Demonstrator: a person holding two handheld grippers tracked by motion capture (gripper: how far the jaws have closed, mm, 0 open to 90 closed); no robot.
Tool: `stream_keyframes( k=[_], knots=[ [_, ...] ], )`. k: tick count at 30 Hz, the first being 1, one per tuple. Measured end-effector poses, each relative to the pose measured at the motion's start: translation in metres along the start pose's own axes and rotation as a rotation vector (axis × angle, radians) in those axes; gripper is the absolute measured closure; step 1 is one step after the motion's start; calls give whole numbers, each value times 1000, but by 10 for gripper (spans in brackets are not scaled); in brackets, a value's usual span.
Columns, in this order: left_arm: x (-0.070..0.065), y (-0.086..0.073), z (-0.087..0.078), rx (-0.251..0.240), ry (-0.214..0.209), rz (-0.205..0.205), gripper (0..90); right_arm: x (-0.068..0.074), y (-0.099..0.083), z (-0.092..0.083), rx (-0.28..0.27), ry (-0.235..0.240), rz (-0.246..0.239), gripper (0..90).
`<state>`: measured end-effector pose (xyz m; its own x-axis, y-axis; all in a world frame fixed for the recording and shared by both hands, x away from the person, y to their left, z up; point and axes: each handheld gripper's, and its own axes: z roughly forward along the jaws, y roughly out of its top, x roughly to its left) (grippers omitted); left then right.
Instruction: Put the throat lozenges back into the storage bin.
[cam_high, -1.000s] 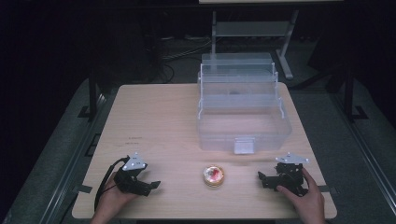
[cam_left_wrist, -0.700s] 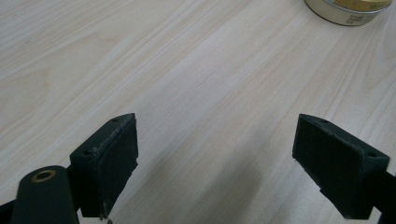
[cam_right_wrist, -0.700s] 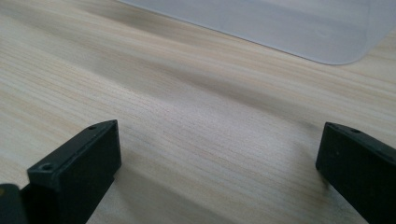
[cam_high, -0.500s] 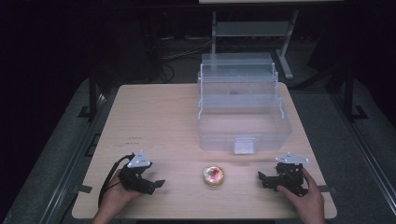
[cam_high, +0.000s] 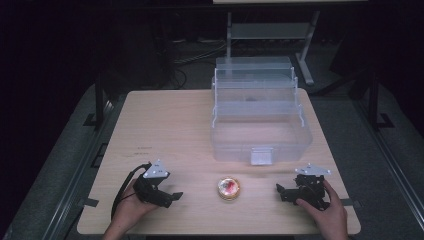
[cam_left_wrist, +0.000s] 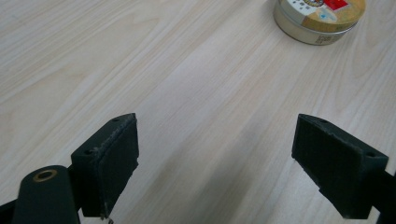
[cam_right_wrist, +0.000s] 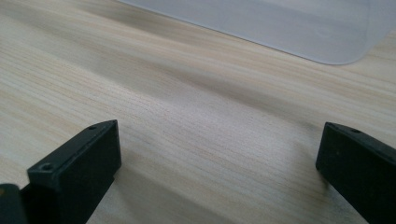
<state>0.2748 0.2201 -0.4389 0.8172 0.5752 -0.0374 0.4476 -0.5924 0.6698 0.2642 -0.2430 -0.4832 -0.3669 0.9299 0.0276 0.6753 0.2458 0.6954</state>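
A small round tin with a gold rim and a red and white lid lies near the table's front edge, between the two hands. The same tin sits at the top right of the left gripper view. My left gripper rests on the wood to the tin's left, jaws wide apart and empty. My right gripper lies to the tin's right, also open with bare table between its jaws. A clear plastic tiered box stands open behind the tin; its lower edge crosses the top of the right gripper view.
The light wooden table has bare room on its left half. A white latch hangs at the front of the box. Dark floor, cables and a metal stand lie beyond the table's far edge.
The left gripper has shifted slightly toward the tin. The right gripper, the tin and the box stay where they were.
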Motion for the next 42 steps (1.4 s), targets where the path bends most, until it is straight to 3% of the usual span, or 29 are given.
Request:
stream_keyframes(
  k=[42],
  knots=[
    [-23,49,31,37,-102,110,144,0,0,0,0,0,0,0]
  ],
)
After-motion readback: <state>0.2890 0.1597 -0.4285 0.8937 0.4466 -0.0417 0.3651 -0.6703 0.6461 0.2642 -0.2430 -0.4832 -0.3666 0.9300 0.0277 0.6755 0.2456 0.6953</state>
